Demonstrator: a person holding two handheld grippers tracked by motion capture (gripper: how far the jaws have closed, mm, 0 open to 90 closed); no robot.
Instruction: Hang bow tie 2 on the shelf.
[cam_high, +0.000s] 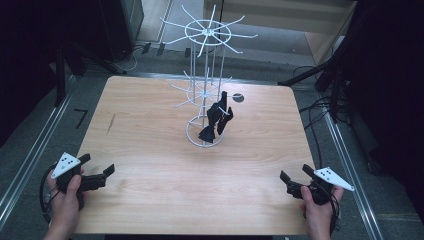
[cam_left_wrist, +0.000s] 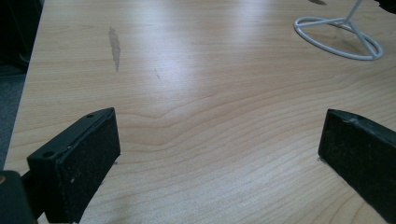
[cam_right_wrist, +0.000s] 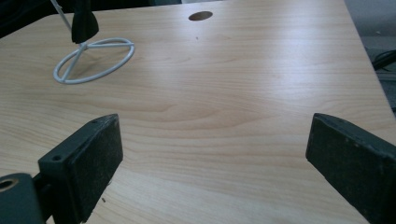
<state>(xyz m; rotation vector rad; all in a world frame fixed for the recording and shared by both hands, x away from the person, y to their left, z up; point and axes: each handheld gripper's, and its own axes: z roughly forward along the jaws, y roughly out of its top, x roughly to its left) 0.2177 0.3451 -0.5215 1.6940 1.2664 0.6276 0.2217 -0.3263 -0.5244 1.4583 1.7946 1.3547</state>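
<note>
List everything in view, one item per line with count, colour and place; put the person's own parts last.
wire rack: one, white, two tiers of spokes on a ring base, standing at the table's middle toward the far edge.
dark items: a cluster, black, hanging on the rack's lower tier; exact count cannot be told.
table: one, light wood, with a dark round hole near the far edge.
cables: several, black, on the floor right of the table.
left hand-held gripper: one, black, jaws apart, near left corner.
right hand-held gripper: one, black, jaws apart, near right corner.
</note>
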